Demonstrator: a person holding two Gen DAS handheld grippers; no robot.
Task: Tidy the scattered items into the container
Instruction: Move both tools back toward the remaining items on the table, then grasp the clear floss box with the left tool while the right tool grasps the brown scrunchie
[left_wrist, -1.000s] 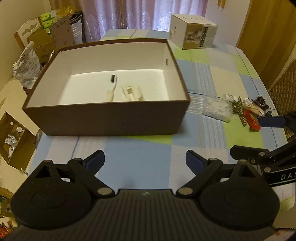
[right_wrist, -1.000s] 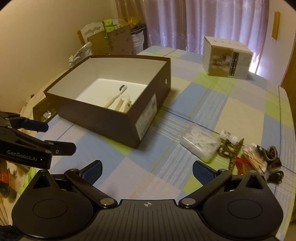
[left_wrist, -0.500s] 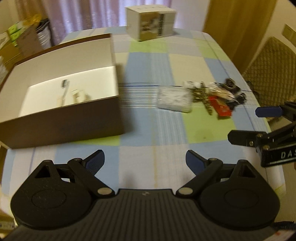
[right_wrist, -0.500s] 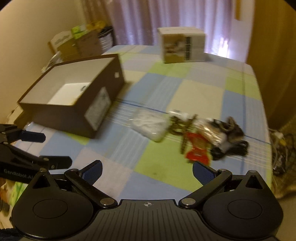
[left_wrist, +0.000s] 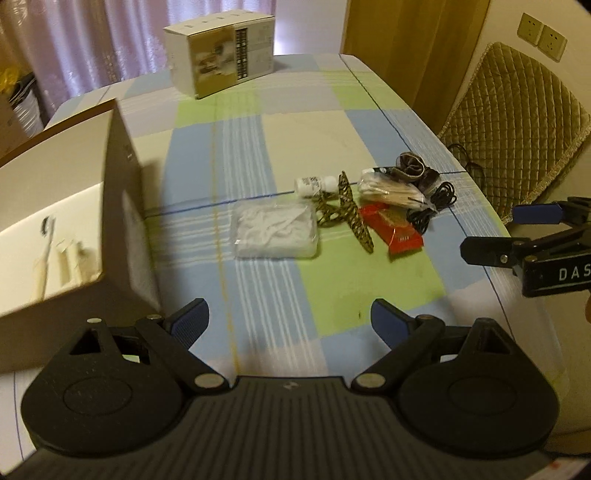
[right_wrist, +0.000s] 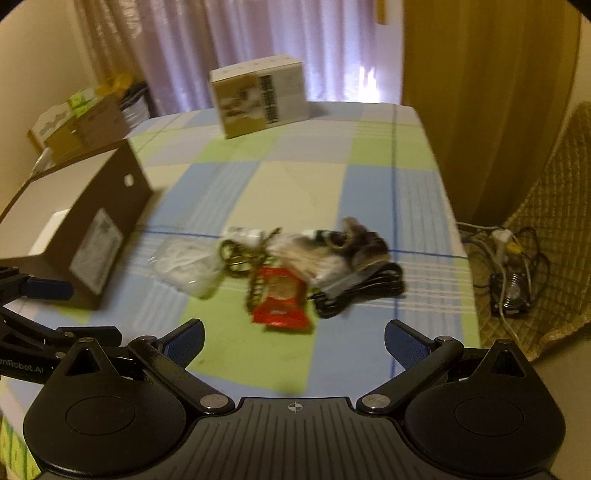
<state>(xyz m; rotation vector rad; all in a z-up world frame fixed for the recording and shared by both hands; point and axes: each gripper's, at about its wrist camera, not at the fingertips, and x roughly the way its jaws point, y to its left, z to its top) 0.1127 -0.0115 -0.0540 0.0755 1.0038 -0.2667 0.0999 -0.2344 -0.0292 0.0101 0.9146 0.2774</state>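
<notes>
Brown box (left_wrist: 122, 236) cut off, contents partly hidden.

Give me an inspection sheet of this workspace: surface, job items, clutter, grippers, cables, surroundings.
Surface: table under a checked blue, green and cream cloth.
Job's things: brown box, open top, a toothbrush already inside; loose pile beside it: clear bag of white pieces, small white bottle, gold hair clip, red packet, bag of cotton swabs, dark scrunchie.
Clutter: printed carton at the far end.
Grippers: left gripper open, empty; right gripper open, empty, facing the pile.
Cables: coiled black cable in the pile; power strip with cords on the floor.
Surroundings: curtains, quilted chair.
</notes>
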